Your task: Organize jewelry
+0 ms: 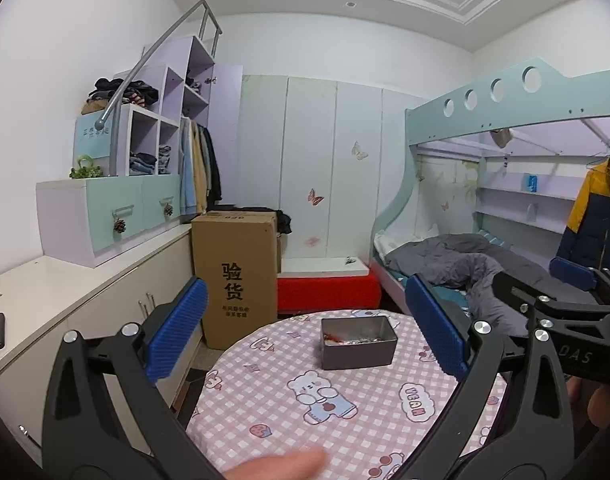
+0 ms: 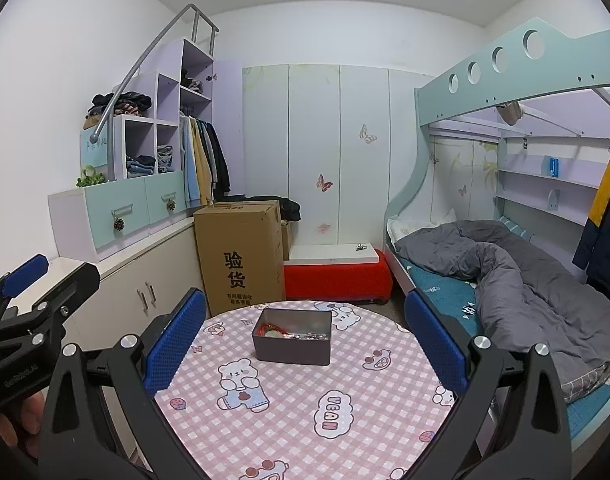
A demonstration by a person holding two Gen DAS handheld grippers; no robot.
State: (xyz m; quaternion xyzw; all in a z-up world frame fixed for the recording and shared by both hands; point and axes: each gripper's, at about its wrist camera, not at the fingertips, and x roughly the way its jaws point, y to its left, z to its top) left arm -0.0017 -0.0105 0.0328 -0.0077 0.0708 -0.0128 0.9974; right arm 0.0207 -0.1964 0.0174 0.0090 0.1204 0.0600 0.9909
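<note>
Both tools are spread wide and empty, held above the near edge of the counter (image 2: 305, 412). Left tool (image 1: 305, 332), right tool (image 2: 305, 340).

Risks from here:
- The tin (image 2: 292, 342) is small, light-looking and sits loose on a slick-looking printed cloth. Push one finger against a wall and it probably slides or tips rather than staying put. Brace it with one tool before you reach in with the other.
- The jewelry (image 2: 289, 334) lies in a mixed heap on the tin floor: something red at the left end, silvery pieces toward the right. Can't tell the individual items. If they're chains, they likely tangle, so a pinch on one may drag the rest out and drop them on the cloth.
- The tin opening looks narrow against your wide finger spread. You'll likely need to narrow the tool before entry or a pad catches the rim.
- The two tools sit close side by side; each shows in the other's view. Both going for the tin at once risks a clash.

Position: the tin is on the far half of the counter, well ahead of both tools and not touched by either. It's right of centre from the left tool, slightly left of centre from the right tool, so it lies roughly between them. No sorting tray or other destination is visible.
</note>
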